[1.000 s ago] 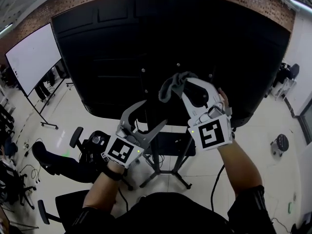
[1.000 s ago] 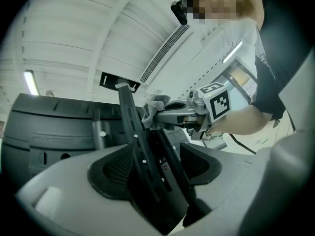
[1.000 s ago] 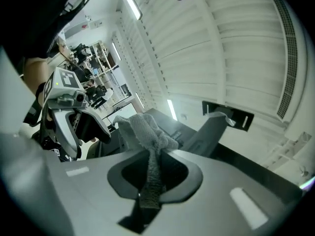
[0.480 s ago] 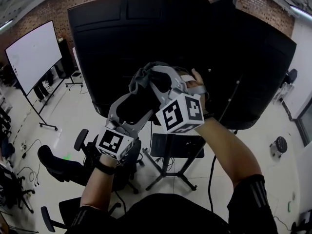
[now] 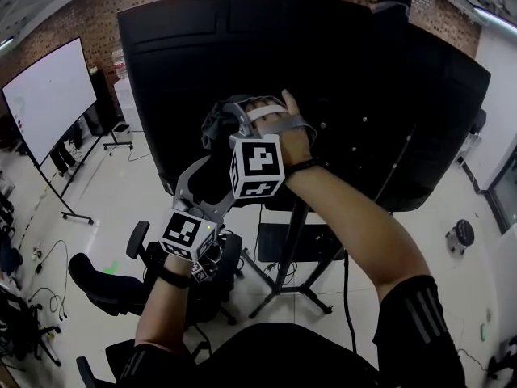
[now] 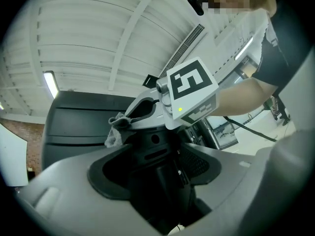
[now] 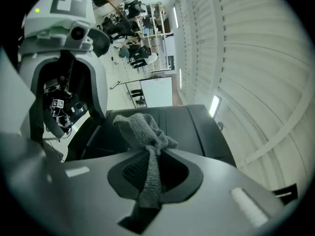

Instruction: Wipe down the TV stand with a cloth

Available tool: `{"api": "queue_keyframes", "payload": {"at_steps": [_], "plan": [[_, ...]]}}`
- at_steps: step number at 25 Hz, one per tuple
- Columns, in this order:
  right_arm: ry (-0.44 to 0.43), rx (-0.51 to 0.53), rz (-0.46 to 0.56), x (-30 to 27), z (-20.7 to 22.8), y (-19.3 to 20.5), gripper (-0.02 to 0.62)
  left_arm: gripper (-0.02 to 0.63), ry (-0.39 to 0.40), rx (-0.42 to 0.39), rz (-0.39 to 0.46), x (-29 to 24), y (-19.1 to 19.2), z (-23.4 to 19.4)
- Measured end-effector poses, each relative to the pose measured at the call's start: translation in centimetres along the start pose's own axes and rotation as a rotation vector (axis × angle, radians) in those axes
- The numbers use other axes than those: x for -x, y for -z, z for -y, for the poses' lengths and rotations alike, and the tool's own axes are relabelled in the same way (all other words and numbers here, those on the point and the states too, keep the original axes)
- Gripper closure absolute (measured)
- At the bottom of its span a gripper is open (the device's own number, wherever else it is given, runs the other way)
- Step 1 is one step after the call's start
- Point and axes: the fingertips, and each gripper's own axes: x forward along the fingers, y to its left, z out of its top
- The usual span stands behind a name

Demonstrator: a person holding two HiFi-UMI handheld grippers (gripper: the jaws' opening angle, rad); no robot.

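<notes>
The big black TV back (image 5: 186, 63) fills the upper head view, carried on a black stand pole (image 5: 292, 231) with splayed legs. My right gripper (image 5: 223, 121) is raised against the TV's back, shut on a grey cloth (image 5: 212, 129) that bunches out past its tips. The cloth (image 7: 142, 127) hangs pinched between the jaws in the right gripper view, and the left gripper view shows it too (image 6: 114, 134). My left gripper (image 5: 207, 187) is below the right one, open and holding nothing. The stand's black column (image 6: 157, 146) shows between its jaws.
A white board on wheels (image 5: 48, 95) stands at the left. Black office chairs (image 5: 105, 277) and floor cables lie lower left. The stand's legs (image 5: 311, 297) spread over the pale floor, with a small round object (image 5: 465, 234) at the right.
My right gripper has carried the cloth leftward and up across the TV's back. My left gripper has shifted slightly left and stayed open.
</notes>
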Motion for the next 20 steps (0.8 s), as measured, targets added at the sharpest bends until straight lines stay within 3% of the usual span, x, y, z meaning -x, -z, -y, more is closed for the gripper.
{"api": "queue_keyframes", "payload": {"at_steps": [3,7,14,20], "plan": [[-0.023,0.064,-0.065,-1.3,-0.4,0.7,0.555,0.285,0.006,0.015,0.005,0.0,0.3,-0.2],[-0.046,0.075,-0.107,-1.7,-0.6,1.8,0.555,0.284,0.012,0.026,0.009,-0.1,0.7,-0.5],[-0.062,0.135,-0.215,0.5,-1.1,5.8,0.555,0.285,0.061,0.045,0.019,-1.6,1.2,1.0],[-0.138,0.168,-0.37,2.8,-1.9,9.5,0.557,0.284,0.117,0.059,0.032,-2.9,1.1,2.8]]}}
